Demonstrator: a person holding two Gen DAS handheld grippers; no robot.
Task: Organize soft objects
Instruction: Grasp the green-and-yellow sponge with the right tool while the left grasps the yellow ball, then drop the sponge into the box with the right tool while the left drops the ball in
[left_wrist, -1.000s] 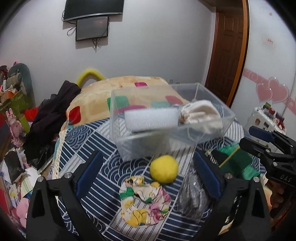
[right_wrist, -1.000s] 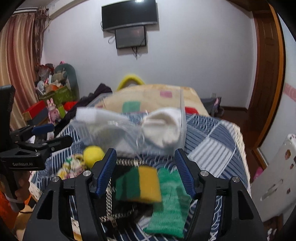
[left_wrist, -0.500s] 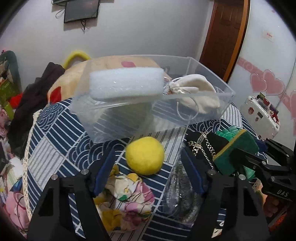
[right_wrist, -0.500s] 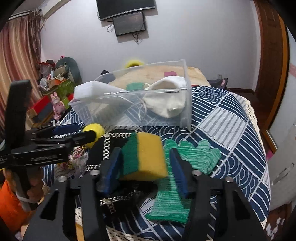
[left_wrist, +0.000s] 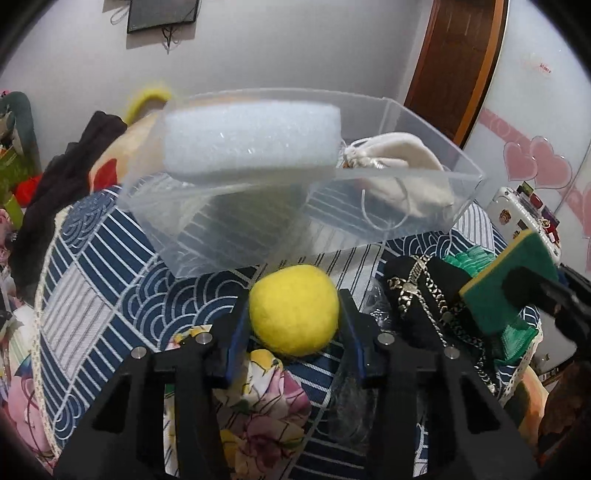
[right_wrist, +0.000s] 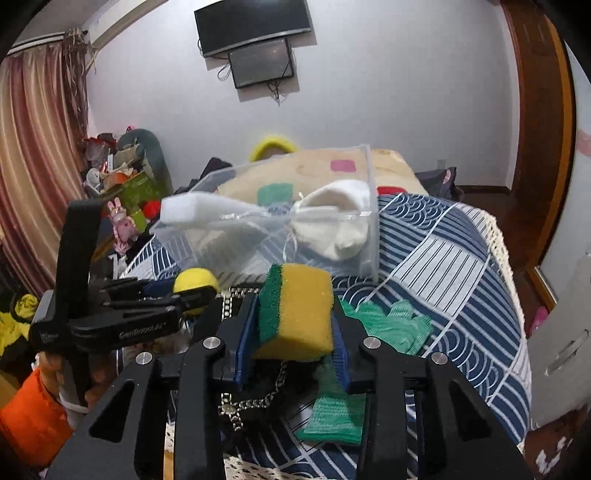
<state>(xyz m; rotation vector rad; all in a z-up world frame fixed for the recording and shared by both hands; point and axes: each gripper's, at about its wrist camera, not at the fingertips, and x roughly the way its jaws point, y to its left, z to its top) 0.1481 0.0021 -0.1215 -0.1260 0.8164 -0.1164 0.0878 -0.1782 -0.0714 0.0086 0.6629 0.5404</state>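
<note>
Since a second ago, both your grippers have gone from open and hovering to closed on their loads. Your left gripper (left_wrist: 293, 323) now pinches the round yellow felt ball (left_wrist: 294, 309) between its blue pads, and your right gripper (right_wrist: 293, 325) clamps the yellow-and-green scrubbing sponge (right_wrist: 295, 310), lifted clear of the navy-and-white patterned tablecloth (right_wrist: 454, 266).

Just beyond both tools stands the clear plastic bin (left_wrist: 369, 229), which already holds a white foam block (left_wrist: 251, 142) and a cream drawstring pouch (left_wrist: 399, 173).

By the look of it, the sorting is about halfway: two items are stowed and two are in hand but not yet over the bin.

Left on the cloth are the floral fabric scrunchie (left_wrist: 258, 398) under your left gripper, the green knitted glove (right_wrist: 388, 325) beside your right, and a black pouch with a metal chain (left_wrist: 421, 291) between them.
</note>
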